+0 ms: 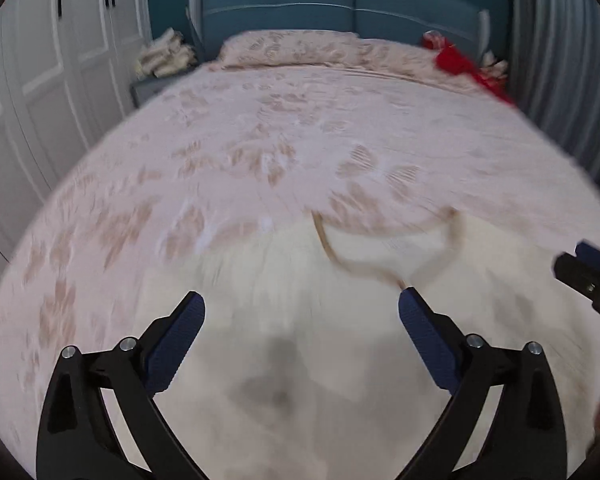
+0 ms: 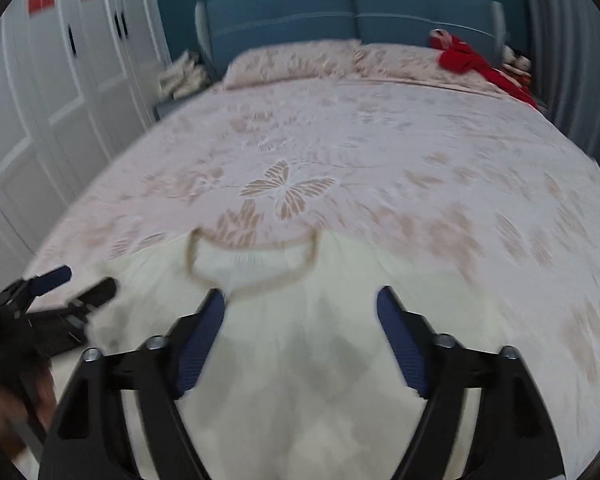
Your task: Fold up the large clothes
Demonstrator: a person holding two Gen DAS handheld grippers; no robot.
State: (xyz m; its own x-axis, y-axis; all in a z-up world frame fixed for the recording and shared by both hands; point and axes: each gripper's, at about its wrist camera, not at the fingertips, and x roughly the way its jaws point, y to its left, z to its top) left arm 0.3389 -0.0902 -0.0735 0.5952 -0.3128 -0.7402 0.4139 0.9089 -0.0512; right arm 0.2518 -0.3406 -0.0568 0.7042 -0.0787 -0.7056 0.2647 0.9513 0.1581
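A cream garment [image 2: 284, 344] is seen spread flat on the pink patterned bedspread [image 2: 380, 152], filling the lower centre of both views. Its tan-edged neckline [image 2: 256, 256] is turned toward the blue headboard [image 2: 352, 12] at the top of the frame, so the long axis runs up the picture. A white label inside the collar is too blurred to be read. The left gripper [image 1: 302, 304] and right gripper [image 2: 300, 300] are held spread wide above the cloth, nothing gripped.
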